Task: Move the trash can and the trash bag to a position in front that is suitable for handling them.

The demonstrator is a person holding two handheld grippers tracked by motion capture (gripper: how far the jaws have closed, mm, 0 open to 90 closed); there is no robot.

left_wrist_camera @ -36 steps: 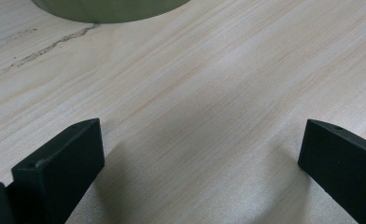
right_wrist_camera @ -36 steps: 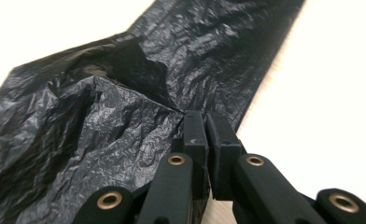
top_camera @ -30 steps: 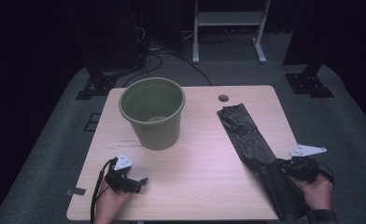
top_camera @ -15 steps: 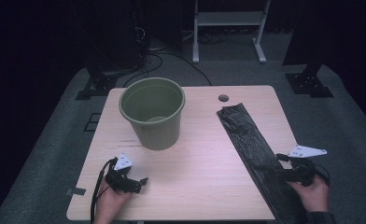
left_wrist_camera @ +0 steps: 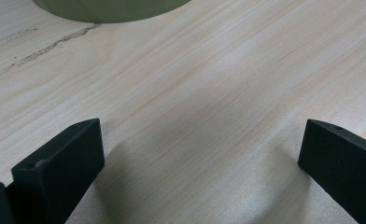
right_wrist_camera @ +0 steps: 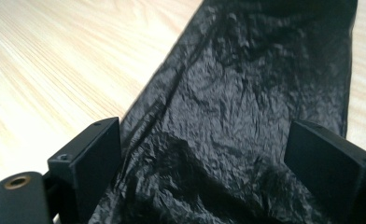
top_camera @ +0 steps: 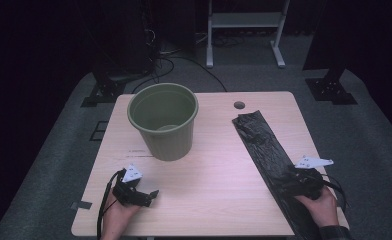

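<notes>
Right gripper [right_wrist_camera: 204,163] jaws spread wide, crinkled black plastic bag [right_wrist_camera: 246,102] between them, flat on wooden table [right_wrist_camera: 69,60]

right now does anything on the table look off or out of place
Only small things: the black plastic bag lies flat, crinkled and askew, its near end running off the table's front edge. A dark scuff line marks the wood beside the upright green bucket. Nothing spilled.

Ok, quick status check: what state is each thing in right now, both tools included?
Green bin: upright on the table, open top, looks empty.
Black bag: lying flat and unopened along the table's right side, crinkled.
Left tool: open, resting low over bare wood, holding nothing.
Right tool: open, jaws straddling the bag's near end, not yet closed on it.
Table: bare wood between bin and bag.
</notes>
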